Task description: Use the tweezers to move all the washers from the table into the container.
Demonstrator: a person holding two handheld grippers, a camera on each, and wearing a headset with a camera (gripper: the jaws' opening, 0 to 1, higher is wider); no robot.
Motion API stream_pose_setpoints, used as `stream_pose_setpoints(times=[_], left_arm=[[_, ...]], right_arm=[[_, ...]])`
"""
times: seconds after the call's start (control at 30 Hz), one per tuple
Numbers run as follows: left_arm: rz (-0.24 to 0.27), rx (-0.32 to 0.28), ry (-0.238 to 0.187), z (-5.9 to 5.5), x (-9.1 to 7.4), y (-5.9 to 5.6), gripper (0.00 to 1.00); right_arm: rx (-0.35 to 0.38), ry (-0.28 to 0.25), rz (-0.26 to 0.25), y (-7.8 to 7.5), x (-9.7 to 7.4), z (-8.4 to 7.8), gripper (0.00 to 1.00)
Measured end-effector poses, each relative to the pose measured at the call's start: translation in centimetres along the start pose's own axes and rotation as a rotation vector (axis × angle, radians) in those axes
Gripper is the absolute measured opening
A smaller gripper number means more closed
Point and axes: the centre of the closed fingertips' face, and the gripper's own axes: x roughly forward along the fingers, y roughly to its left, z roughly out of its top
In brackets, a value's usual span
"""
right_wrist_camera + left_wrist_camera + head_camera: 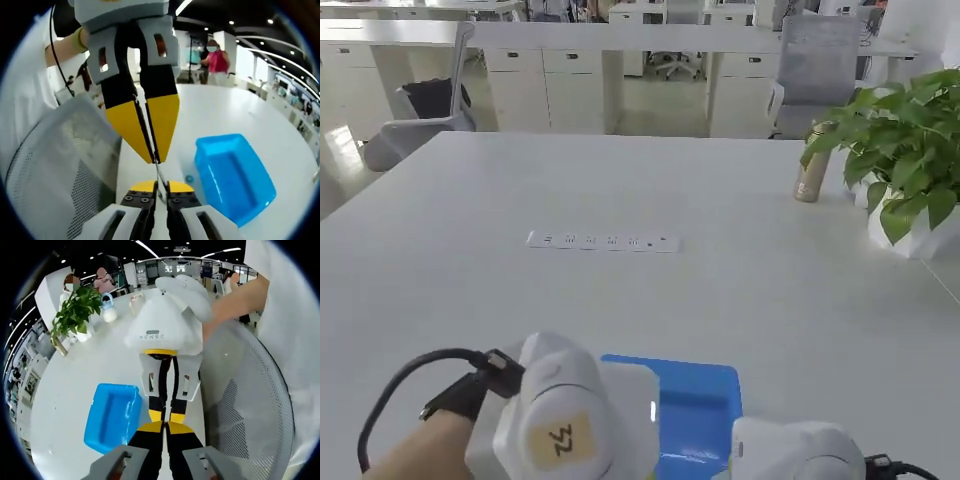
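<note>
In the right gripper view a grey mesh chair back (60, 155) occupies the left side. Beside it the left gripper (154, 159) comes down from the top of the view, its yellow-tipped fingers (125, 125) closed on the tweezers (159, 174). The tweezers show as a thin metal strip between those fingers and run on down into the right gripper (161, 186); its fingers (142, 186) are likewise closed about the strip's lower end, so the two grippers meet tip to tip over the white desk (215, 115). One small blue washer (189, 178) lies on the desk, outside the blue container (235, 175) and just beside its near wall; the container stands to the right of the fingers. The left gripper view confirms the tip-to-tip meeting, both pairs of fingers drawn together, with the container beside them on the desk. In the head view the container lies at the bottom edge, partly covered by the two white gripper bodies. Farther back on the desk a white power strip (602, 241) lies at centre, a bottle (812, 165) stands upright to the right, and a potted plant (905, 150) stands at the right edge.
</note>
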Motion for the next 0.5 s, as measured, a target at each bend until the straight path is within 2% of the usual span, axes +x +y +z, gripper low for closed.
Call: stream_pose_setpoints(times=[0.03, 0.1, 0.17, 0.27, 0.33, 0.43, 0.5], left_arm=[[0.007, -0.03, -0.04, 0.5, 0.1, 0.0, 0.0], [0.018, -0.083, -0.093, 1.1, -0.1, 0.0, 0.0], [0.044, -0.117, -0.127, 1.2, -0.5, 0.1, 0.05], [0.082, -0.199, -0.191, 1.0, -1.3, 0.3, 0.11], [0.116, -0.286, -0.273, 1.0, -2.1, 0.6, 0.22], [0.163, -0.455, -0.403, 0.4, -3.4, 0.8, 0.43], [0.215, -0.522, -0.464, -0.2, -4.3, 1.1, 0.49]], right_arm=[[0.012, 0.004, 0.002, -0.1, 0.1, -0.1, 0.03], [0.016, 0.006, 0.007, 0.0, 0.1, 0.0, 0.03], [0.015, 0.008, 0.005, 0.2, 0.2, 0.1, 0.03], [0.015, 0.009, -0.015, 0.2, 0.2, 0.1, 0.02], [0.063, -0.012, -0.033, -0.1, 0.0, 0.0, 0.02], [0.111, -0.033, -0.047, -0.4, -0.4, -0.3, 0.02], [0.168, -0.056, -0.056, -0.6, -0.6, -0.4, 0.02]])
